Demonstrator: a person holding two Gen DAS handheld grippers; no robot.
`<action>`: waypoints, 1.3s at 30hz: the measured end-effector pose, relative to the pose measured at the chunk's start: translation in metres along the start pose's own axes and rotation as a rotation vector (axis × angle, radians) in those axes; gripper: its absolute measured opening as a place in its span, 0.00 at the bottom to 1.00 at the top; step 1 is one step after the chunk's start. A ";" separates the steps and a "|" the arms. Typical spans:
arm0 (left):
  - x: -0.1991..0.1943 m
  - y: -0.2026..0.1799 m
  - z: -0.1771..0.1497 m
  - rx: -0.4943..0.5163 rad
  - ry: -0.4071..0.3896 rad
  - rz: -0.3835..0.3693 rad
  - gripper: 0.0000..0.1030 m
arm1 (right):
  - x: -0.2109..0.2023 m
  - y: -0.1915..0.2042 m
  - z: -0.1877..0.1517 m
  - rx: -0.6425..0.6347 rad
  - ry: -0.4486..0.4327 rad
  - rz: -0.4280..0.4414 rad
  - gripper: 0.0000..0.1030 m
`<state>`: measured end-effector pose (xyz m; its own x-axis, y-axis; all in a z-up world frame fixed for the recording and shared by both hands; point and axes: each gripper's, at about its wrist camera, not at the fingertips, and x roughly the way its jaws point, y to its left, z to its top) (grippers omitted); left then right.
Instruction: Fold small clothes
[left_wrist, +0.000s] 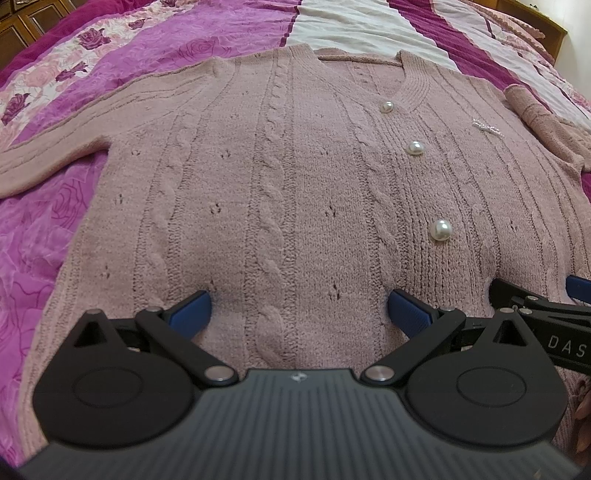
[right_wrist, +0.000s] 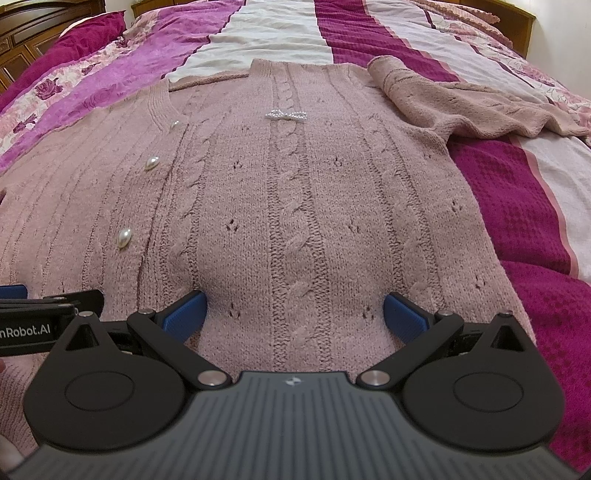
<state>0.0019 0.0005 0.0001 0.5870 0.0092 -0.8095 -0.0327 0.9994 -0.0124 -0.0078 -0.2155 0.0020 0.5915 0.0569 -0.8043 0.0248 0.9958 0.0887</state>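
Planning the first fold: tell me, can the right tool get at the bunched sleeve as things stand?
Probably yes: the right tool is open, and the sleeve lies uncovered on the bedspread, with nothing between them.

A dusty-pink cable-knit cardigan (left_wrist: 280, 177) carries white pearl buttons (left_wrist: 441, 229); the striped bedspread (right_wrist: 517, 206) shows magenta, white and rose-print bands.

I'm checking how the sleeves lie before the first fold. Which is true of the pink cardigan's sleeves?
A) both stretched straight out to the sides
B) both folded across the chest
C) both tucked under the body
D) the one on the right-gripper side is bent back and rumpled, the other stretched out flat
D: the right-side sleeve lies bent and rumpled beside the cardigan on the bedspread, while the left-side sleeve stretches out flat.
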 end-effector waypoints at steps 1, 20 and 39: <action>0.000 0.000 0.000 0.000 0.001 0.001 1.00 | 0.000 0.000 0.001 0.000 0.001 0.000 1.00; 0.001 -0.002 0.002 0.003 0.005 0.005 1.00 | 0.000 0.001 0.000 -0.004 -0.003 -0.005 1.00; -0.002 0.003 0.016 -0.033 0.103 -0.010 1.00 | -0.010 -0.013 0.018 0.028 0.044 0.074 1.00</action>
<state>0.0134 0.0037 0.0109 0.5013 -0.0055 -0.8653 -0.0549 0.9978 -0.0382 0.0007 -0.2301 0.0199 0.5570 0.1336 -0.8197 0.0058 0.9863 0.1647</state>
